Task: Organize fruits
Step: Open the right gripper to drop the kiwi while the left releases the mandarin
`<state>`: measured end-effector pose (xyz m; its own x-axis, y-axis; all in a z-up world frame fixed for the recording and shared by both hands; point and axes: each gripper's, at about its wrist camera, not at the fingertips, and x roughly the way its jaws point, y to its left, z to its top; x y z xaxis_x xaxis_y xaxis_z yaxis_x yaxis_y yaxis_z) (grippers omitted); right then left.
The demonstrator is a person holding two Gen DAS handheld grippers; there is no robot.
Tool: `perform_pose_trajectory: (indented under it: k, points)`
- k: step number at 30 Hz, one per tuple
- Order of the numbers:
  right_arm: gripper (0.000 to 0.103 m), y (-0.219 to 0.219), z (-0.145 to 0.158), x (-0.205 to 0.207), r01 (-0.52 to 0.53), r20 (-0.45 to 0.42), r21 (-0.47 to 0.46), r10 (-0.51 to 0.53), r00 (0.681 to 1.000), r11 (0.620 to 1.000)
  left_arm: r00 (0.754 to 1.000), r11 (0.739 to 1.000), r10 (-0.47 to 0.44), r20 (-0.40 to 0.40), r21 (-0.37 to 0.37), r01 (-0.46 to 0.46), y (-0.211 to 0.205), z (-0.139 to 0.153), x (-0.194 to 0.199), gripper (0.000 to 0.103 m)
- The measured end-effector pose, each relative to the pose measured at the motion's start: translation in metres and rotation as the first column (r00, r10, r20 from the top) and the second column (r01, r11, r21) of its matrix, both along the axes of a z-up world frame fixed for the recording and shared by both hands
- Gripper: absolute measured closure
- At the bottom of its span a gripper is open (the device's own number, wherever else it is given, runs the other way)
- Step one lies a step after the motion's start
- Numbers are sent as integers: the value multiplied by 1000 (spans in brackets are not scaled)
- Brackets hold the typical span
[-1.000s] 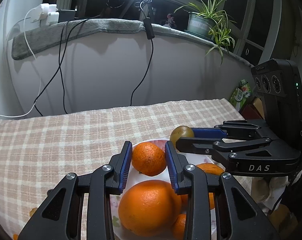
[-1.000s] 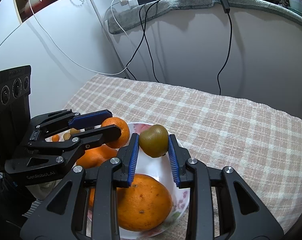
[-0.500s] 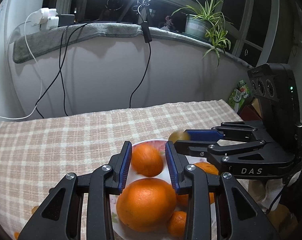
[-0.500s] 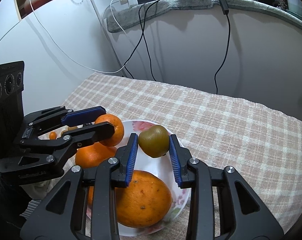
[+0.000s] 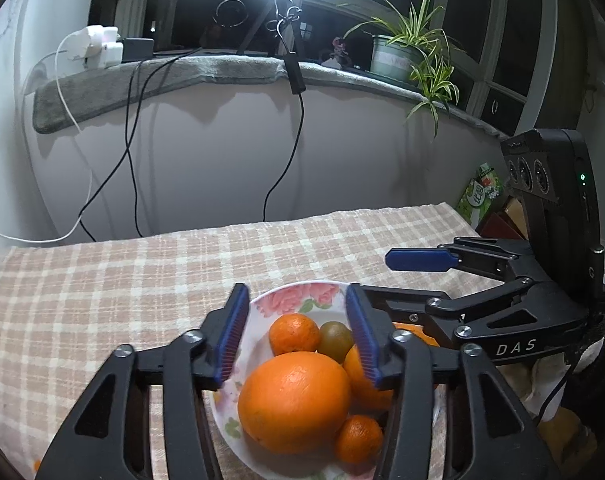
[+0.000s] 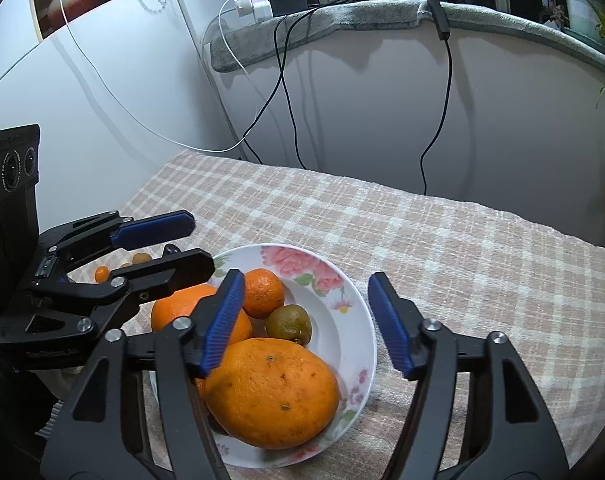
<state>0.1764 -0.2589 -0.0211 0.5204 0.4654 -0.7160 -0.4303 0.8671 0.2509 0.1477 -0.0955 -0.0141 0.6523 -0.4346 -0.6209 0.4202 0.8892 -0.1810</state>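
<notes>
A white floral bowl (image 6: 366, 320) on the checked cloth holds a large orange (image 6: 270, 392), a small orange (image 6: 262, 294), a green-brown fruit (image 6: 288, 324) and another orange (image 6: 182, 312). My right gripper (image 6: 306, 280) hovers over the bowl, its jaws opening, the pads touching nothing. In the left wrist view the bowl (image 5: 298, 292) shows the small orange (image 5: 294, 334), the green-brown fruit (image 5: 334, 342), the large orange (image 5: 294, 400) and a mandarin (image 5: 358, 438). My left gripper (image 5: 296, 304) is above them, jaws opening, with no fruit pressed. Each gripper shows beside the other: right gripper (image 5: 376, 276), left gripper (image 6: 200, 240).
Tiny orange fruits (image 6: 102, 272) lie on the cloth left of the bowl. Cables (image 5: 130, 140) hang down the white wall behind the table. On the grey ledge stand chargers (image 5: 98, 46) and a potted plant (image 5: 398, 56). A green carton (image 5: 480, 194) stands at the table's far right.
Both grippers have opened. The small orange left the left gripper and the green-brown fruit left the right gripper; both now lie in the bowl.
</notes>
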Motion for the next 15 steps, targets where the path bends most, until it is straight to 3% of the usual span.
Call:
perform_pose_trajectory:
  k: [5,13,15]
  points:
    - [26,2,5,-4,9,16,-12,-9,1000,1000,1000,1000,1,17,19,-2,2,4,-9,33]
    - [25,6,11,-13,20,27,-7,-20,999,1000,999,999,33,21,9,-33,16,7,-21,32]
    - [20,9,13,-16,21,36,-13,-21,999,1000,999,999,42,24,5,-42,21,8,-25,32]
